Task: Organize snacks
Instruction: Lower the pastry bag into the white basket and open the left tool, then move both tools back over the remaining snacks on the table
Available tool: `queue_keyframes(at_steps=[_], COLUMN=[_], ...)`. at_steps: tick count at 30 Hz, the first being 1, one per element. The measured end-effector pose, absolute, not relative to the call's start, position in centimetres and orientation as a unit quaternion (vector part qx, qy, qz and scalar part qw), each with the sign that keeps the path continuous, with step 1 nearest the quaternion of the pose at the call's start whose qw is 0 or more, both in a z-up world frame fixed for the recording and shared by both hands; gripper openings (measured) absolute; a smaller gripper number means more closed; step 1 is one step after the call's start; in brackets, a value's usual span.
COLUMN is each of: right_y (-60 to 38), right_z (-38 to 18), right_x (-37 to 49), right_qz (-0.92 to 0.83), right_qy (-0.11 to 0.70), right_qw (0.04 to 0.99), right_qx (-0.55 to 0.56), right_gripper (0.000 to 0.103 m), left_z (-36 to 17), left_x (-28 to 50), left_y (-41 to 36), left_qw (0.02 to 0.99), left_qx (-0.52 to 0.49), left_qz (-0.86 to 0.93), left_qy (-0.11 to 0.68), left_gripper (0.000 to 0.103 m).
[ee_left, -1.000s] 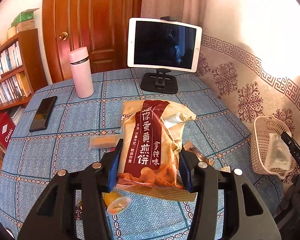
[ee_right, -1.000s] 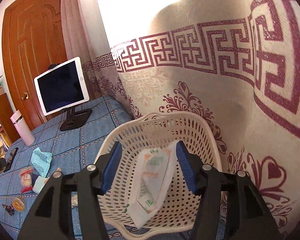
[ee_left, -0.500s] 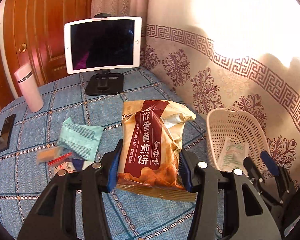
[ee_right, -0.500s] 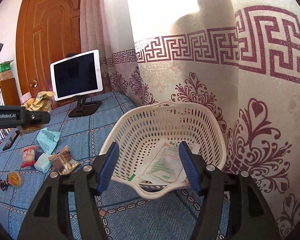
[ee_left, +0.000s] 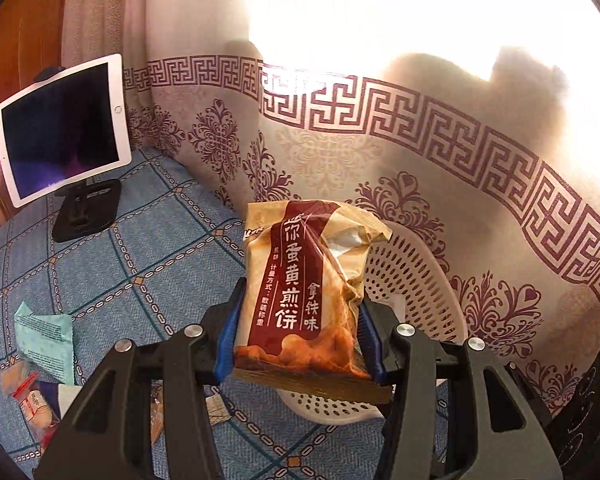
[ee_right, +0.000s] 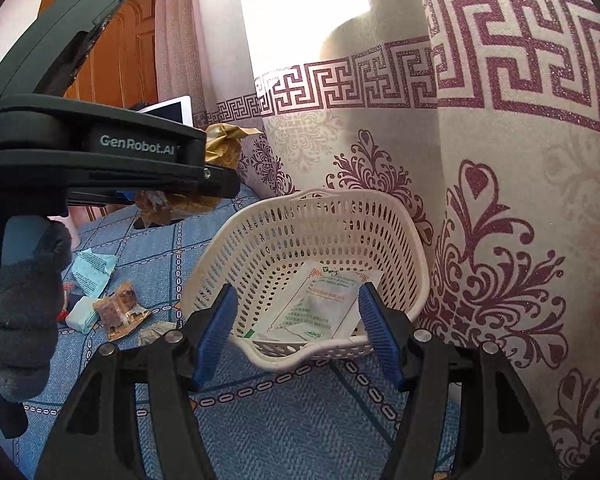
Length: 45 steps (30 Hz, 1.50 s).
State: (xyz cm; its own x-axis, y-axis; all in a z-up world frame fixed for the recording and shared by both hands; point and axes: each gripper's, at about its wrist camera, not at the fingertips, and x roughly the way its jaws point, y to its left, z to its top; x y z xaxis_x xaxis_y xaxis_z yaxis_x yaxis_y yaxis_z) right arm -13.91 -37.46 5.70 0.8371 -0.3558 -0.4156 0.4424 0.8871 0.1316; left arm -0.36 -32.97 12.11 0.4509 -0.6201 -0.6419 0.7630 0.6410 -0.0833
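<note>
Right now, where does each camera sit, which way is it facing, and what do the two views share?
Left wrist: on the left tongs, facing the patterned curtain across the blue tablecloth; its blue pads clamp the brown snack bag before the white basket.
Right wrist: on the right tongs, open and empty, aimed into the basket holding a white packet; a gloved hand carries the left tongs at left.
Shared: basket, snack bag, tablet, teal packet.

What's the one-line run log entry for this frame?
left gripper: shut on snack bag, beside basket | right gripper: open, empty, at basket's near rim | basket: one white packet | loose snacks on table
</note>
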Motion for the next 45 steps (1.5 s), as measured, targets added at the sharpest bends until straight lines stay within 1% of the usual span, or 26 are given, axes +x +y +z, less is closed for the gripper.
queue_keyframes(at_steps=[2, 3, 4, 6, 9, 17, 21, 29, 34, 45], right_y=[-37.7, -37.8, -37.9, -38.1, -38.2, -38.2, -37.9, -36.7, -35.9, -33.9], right_z=[5.7, 5.7, 5.6, 5.6, 5.4, 5.4, 5.6, 6.3, 6.8, 6.7], right_x=[-14.2, -14.2, -14.3, -14.4, -14.8, -15.2, -15.1, -15.0, -14.9, -13.7], right_qz=[-0.212, -0.212, -0.212, -0.214, -0.215, -0.212, -0.211, -0.206, -0.197, -0.167], right_qy=[0.192, 0.191, 0.191, 0.19, 0.186, 0.184, 0.183, 0.178, 0.179, 0.19], right_qw=[0.952, 0.951, 0.951, 0.951, 0.951, 0.952, 0.953, 0.957, 0.959, 0.963], right_qx=[0.113, 0.115, 0.116, 0.117, 0.119, 0.122, 0.116, 0.103, 0.098, 0.091], right_gripper=[0.063, 0.063, 0.063, 0.063, 0.066, 0.067, 0.067, 0.068, 0.071, 0.073], left_z=[12.0, 12.0, 11.9, 11.9, 12.0, 12.3, 12.6, 13.1, 13.4, 13.5], left_x=[-0.6, -0.7, -0.9, -1.1, -1.7, -2.4, -2.8, -2.8, -2.6, -2.0], left_y=[-33.9, -34.3, -34.7, -35.0, -34.7, -33.8, -33.2, -31.0, -29.6, -26.1], left_qw=[0.837, 0.835, 0.831, 0.83, 0.835, 0.868, 0.876, 0.887, 0.893, 0.908], left_qx=[0.113, 0.114, 0.115, 0.114, 0.118, 0.163, 0.171, 0.162, 0.154, 0.137], left_qz=[-0.423, -0.428, -0.434, -0.439, -0.437, -0.385, -0.371, -0.349, -0.338, -0.298], left_qy=[0.328, 0.328, 0.328, 0.325, 0.315, 0.267, 0.256, 0.255, 0.254, 0.26], left_gripper=[0.051, 0.055, 0.066, 0.083, 0.083, 0.083, 0.086, 0.086, 0.086, 0.086])
